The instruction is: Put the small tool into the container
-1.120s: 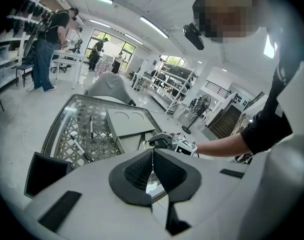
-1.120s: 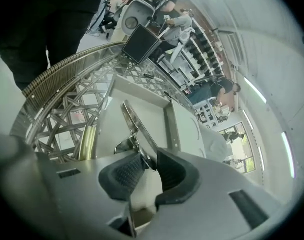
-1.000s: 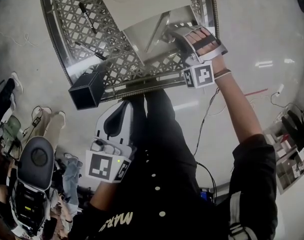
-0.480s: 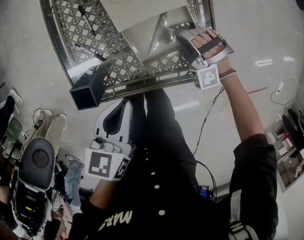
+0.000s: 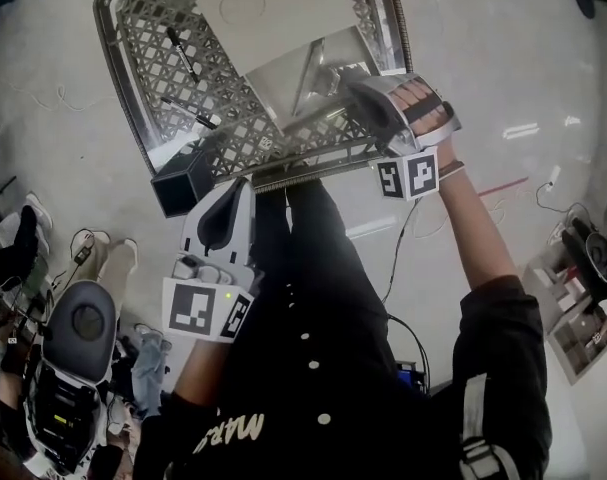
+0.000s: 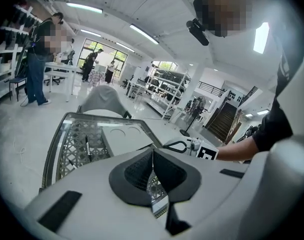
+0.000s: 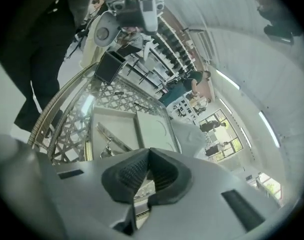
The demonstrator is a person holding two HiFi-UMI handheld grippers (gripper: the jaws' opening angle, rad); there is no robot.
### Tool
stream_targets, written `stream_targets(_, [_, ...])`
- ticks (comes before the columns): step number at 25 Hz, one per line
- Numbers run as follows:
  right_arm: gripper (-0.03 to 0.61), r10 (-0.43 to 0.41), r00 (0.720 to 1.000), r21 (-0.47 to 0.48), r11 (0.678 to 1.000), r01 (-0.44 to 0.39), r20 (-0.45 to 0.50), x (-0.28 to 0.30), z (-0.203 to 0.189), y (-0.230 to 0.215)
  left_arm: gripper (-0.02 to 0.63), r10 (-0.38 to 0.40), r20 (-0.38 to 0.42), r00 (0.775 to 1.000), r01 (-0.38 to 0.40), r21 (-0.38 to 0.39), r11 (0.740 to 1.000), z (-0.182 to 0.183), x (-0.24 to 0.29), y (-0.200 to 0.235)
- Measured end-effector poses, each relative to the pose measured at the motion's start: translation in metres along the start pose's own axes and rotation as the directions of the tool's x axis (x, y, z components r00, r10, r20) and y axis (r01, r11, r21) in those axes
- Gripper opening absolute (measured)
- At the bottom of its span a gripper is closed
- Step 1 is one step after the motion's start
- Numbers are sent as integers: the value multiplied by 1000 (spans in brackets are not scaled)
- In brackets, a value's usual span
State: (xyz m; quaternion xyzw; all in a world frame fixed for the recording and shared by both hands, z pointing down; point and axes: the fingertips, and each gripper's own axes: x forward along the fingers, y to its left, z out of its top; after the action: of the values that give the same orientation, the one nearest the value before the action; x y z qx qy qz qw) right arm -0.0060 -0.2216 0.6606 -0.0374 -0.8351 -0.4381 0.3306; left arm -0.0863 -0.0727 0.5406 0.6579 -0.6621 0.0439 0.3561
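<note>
right claw (image 5: 355, 83), pinched shut on nothing, hangs over the grey tray (image 5: 273, 18) on the lattice worktop (image 5: 118, 88), near a shiny metal tool (image 7: 110, 138) lying in it. left claw (image 5: 235, 190) is shut and empty too, just beside the black container (image 5: 181, 183) at the worktop's near corner. two slim black tools (image 5: 183, 53) lie on the lattice. i judge this the reaching step; next the right jaws must spread, then drop onto a tool.

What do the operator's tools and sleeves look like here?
Left tool and right tool: light-grey moulded shells with dark ribbed pads, each carrying a cube with black-and-white square markers. A dark strap crosses the right hand, and a band sits at that wrist. Sleeves are black.
</note>
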Motion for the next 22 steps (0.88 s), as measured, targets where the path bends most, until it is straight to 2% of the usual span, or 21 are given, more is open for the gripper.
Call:
stream_targets(5, [12, -20, 1000, 163, 986, 17, 15, -23, 22, -35, 28, -18, 42, 999, 16, 44, 999, 28, -6, -10])
stream_targets(8, [12, -49, 999, 276, 960, 40, 24, -39, 33, -59, 28, -30, 60, 998, 25, 81, 996, 40, -10, -15])
stream_targets(12, [12, -99, 995, 365, 927, 82, 29, -61, 49, -92, 28, -45, 88, 995, 34, 129, 991, 58, -15, -21])
stream_targets(16, [12, -158, 986, 453, 883, 123, 42, -86, 70, -125, 28, -68, 128, 989, 47, 160, 986, 80, -18, -29])
stream_targets(22, [12, -247, 967, 585, 794, 164, 64, -129, 108, -161, 28, -105, 185, 977, 64, 214, 975, 111, -28, -52])
